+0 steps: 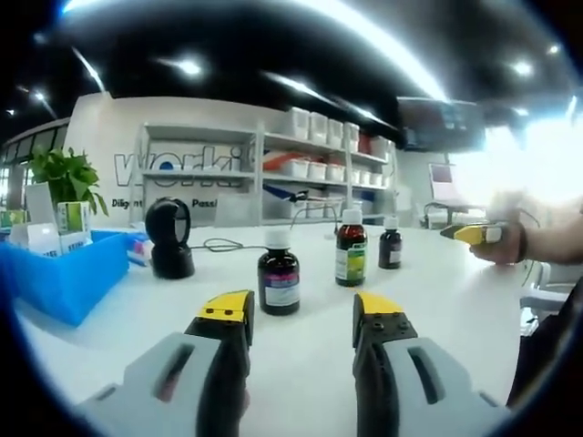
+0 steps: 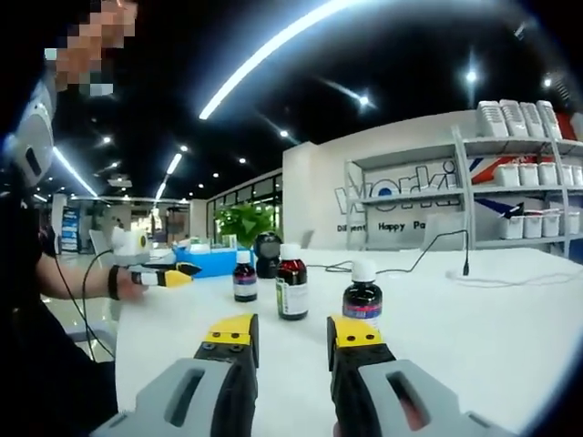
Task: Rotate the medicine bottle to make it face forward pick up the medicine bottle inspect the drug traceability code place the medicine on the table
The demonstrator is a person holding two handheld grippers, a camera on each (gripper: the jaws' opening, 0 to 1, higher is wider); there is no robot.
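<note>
3 bottles (image 1: 279,283) stand upright on the table (image 1: 437,300), nearest just ahead of the left gripper (image 1: 301,317); both grippers' jaws apart, empty

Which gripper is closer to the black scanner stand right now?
Left. The left gripper sits at the black scanner stand's end of the bottle row; the right gripper is at the row's opposite end, with the bottles between.

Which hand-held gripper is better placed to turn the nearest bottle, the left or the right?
Left, probably. The left hand-held gripper is open and the bottle stands just ahead, almost between its jaws. The right hand-held gripper, also open, has that bottle in line with one jaw, off centre.
</note>
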